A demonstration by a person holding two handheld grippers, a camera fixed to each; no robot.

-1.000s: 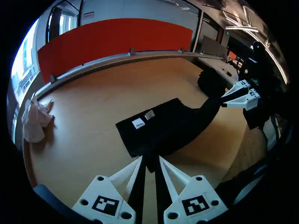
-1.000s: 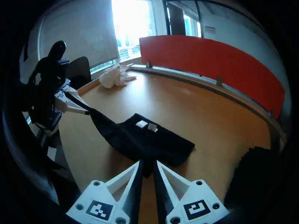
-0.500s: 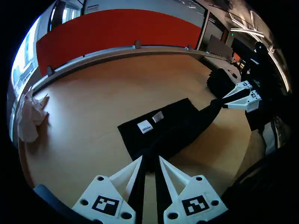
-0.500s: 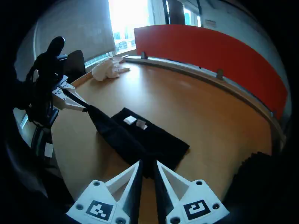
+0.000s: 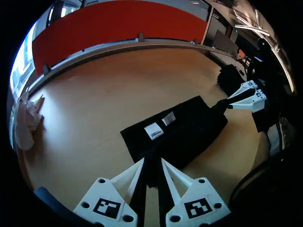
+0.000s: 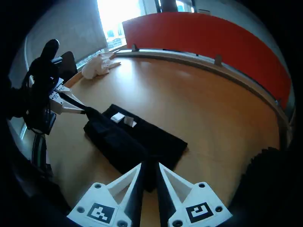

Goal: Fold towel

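Briefly, on writing first: two white tags sit side by side on the black towel, and the print on them is too small to make out. Your gripper fingers carry square black-and-white markers. No other lettering is legible.

Surface and room: the towel lies lengthwise on a wooden table, near the centre of both views. Most of it lies flat, and one long edge rises toward your two tools. A red partition runs along the table's far side at 12 o'clock in the left gripper view. A bright window stands at 11 o'clock in the right gripper view.

Tongs: your left gripper is pinching one end of the raised edge, with black cloth filling the gap between its fingers. Your right gripper is pinching the other end the same way.

Edges and room: in the left gripper view, bare wood spreads from 9 to 12 o'clock of the towel. A crumpled pale cloth sits at the table's edge at 9 o'clock, well apart from the towel. A dark pile sits at 2 o'clock, near your right gripper.
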